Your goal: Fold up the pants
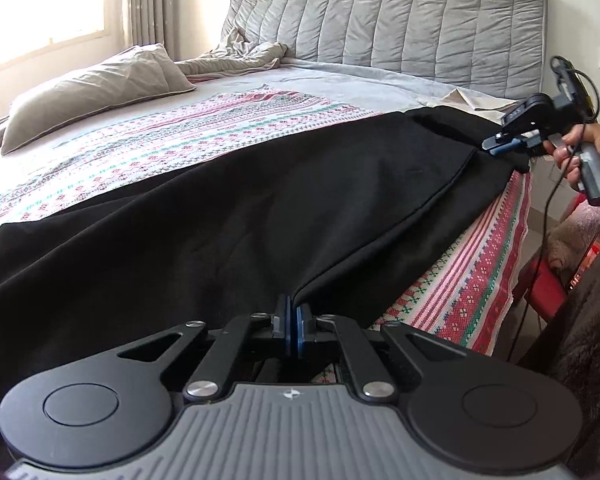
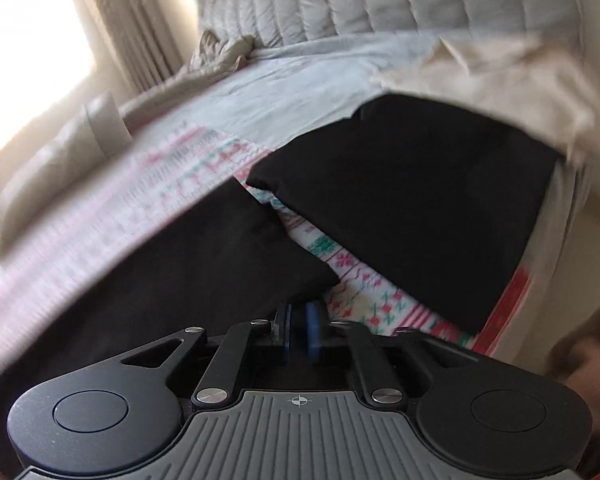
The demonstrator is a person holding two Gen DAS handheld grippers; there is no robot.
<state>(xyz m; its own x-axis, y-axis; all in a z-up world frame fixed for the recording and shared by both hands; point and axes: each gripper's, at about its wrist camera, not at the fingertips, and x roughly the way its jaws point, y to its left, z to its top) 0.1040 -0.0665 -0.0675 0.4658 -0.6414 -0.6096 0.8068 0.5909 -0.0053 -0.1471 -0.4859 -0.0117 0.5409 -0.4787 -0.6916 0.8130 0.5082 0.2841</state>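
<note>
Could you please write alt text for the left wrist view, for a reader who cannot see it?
The left gripper, jaws shut, pinches the near edge of black pants spread across a patterned bedspread. At far right, the right gripper holds the pants' other end. A grey pillow and quilted headboard lie beyond.

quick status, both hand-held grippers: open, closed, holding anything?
Left hand-held gripper: closed, pinching an edge of the black pants.
Right hand-held gripper: closed on the black pants too.

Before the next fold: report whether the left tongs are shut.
Shut: the left tongs pinch a ridge of the black pants between their blue pads.
</note>
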